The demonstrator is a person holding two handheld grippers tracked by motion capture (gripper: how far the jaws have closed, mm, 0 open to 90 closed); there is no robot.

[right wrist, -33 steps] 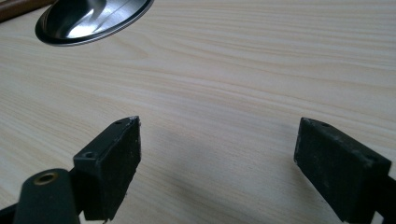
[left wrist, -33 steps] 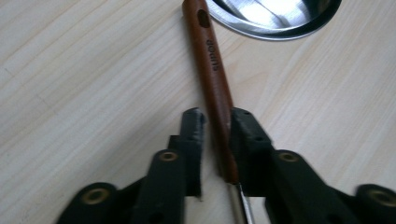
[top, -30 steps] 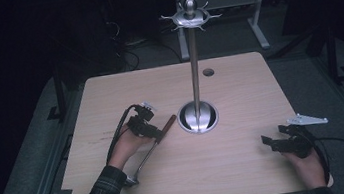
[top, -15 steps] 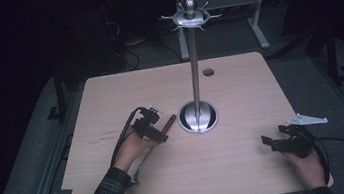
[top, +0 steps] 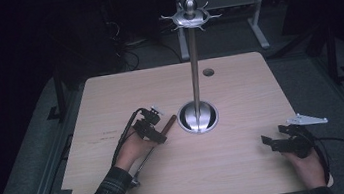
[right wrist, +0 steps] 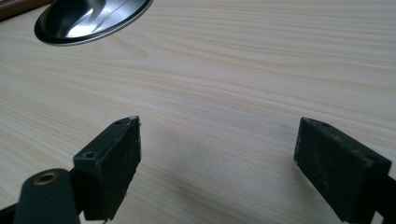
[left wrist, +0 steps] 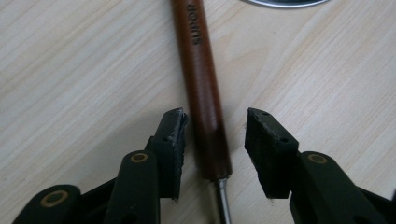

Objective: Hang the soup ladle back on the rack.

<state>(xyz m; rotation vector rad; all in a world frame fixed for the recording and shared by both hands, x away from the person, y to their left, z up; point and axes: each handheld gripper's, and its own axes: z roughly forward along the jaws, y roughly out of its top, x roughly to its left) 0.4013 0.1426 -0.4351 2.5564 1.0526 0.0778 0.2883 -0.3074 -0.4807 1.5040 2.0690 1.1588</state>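
Jaws of the left gripper (left wrist: 212,128) have just been closing around the brown wooden handle (left wrist: 201,79) lying on the table (top: 250,167), one pad near or grazing it, the other clear. Near right, the right gripper (right wrist: 217,158) gapes wide over bare wood. Its own view reads "SUPOR" on the handle; farther off, the high view shows the steel stand (top: 198,116).

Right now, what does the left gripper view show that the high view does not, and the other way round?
The left gripper view alone shows the word SUPOR printed on the brown handle, and that the left gripper has its jaws either side of that handle, one pad close against it, the other with a gap; they have just been closing.

The high view alone shows the tall metal stand with hooks on top, the right gripper resting open near the table's right edge, and both forearms.

Both show the handle lying on the wooden table beside the stand's round base.
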